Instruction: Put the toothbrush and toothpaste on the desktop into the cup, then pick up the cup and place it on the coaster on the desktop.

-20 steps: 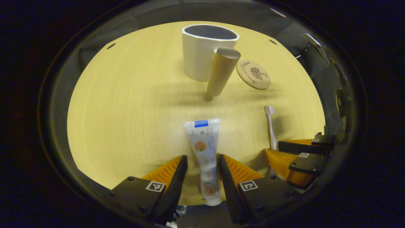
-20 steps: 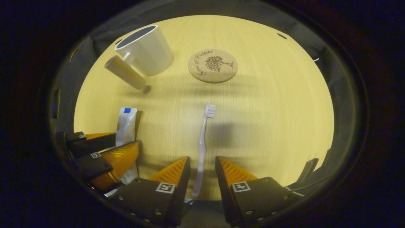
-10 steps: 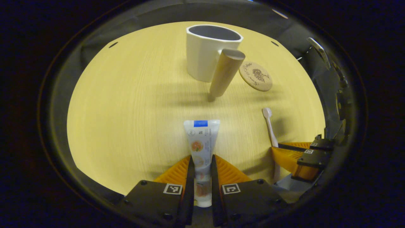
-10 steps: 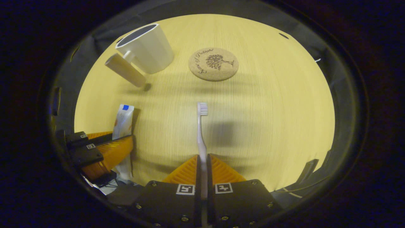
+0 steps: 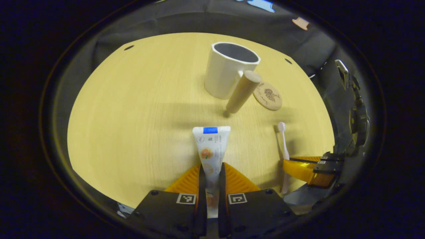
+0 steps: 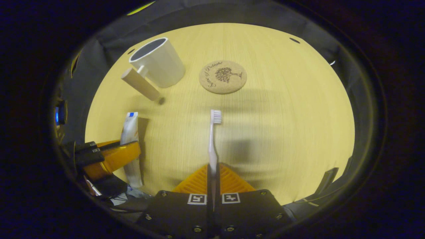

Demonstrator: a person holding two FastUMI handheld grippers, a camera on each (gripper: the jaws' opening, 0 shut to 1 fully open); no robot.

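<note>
Currently, left gripper view: the left claw [image 5: 210, 172] is pinching the toothpaste [image 5: 211, 146] between both fingers, its flat end pointing toward the cup [image 5: 225, 71].
Cup, same view: it is standing upright and empty on the worktop [image 5: 132, 109], its wooden handle [image 5: 242, 92] facing the claws, the coaster [image 5: 267, 96] lying just beside it.
Right gripper view: the right claw [image 6: 212, 174] is clamping the toothbrush [image 6: 213, 139] by its handle, bristles pointing ahead toward the coaster [image 6: 222, 77].
Height: both items are seemingly hanging slightly above the worktop, judging by their shadows.
Progress: both grasps are looking done; dropping both into the cup [image 6: 158, 63], then moving it onto the coaster, is remaining.
</note>
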